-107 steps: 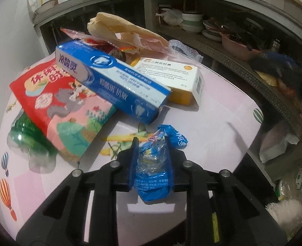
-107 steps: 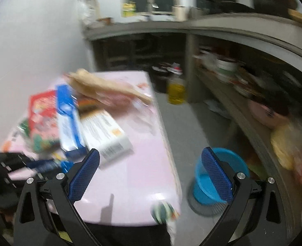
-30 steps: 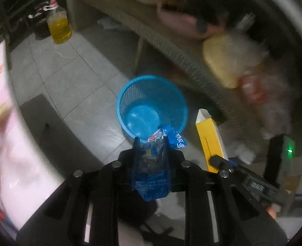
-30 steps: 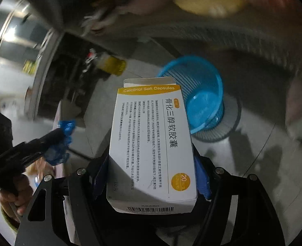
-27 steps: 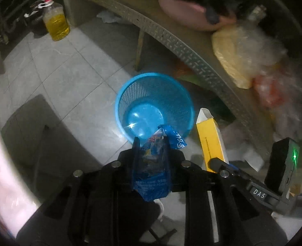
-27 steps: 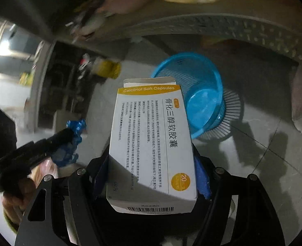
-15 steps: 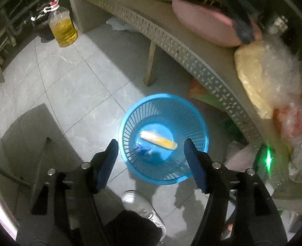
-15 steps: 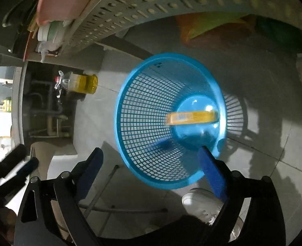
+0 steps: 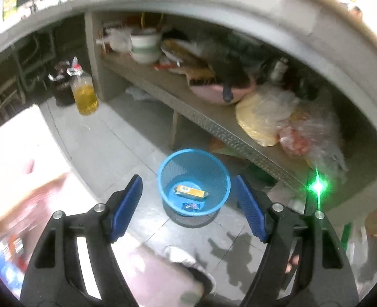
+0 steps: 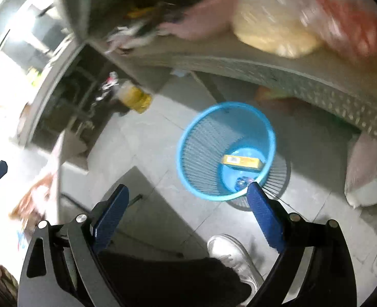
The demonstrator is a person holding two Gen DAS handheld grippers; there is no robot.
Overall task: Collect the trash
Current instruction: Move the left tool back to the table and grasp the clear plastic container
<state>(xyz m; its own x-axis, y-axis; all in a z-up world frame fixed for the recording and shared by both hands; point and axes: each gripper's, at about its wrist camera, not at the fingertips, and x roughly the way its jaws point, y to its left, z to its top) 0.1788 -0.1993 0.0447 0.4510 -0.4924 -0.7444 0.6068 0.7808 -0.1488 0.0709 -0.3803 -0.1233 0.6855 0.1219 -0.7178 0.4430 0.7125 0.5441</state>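
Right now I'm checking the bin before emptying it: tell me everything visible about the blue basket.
The blue basket is a round, tapered plastic bin with mesh walls and a solid base, standing upright on the grey tiled floor beside the low shelf. Inside lie a yellow carton and a blue wrapper.

Blue mesh baskets (image 9: 193, 168): one
Yellow cartons in basket (image 9: 190, 191): one
Blue wrappers in basket (image 9: 190, 206): one
Oil bottles on floor (image 9: 84, 94): one
White shoes (image 10: 230, 253): one
Pink basins on shelf (image 9: 214, 94): one
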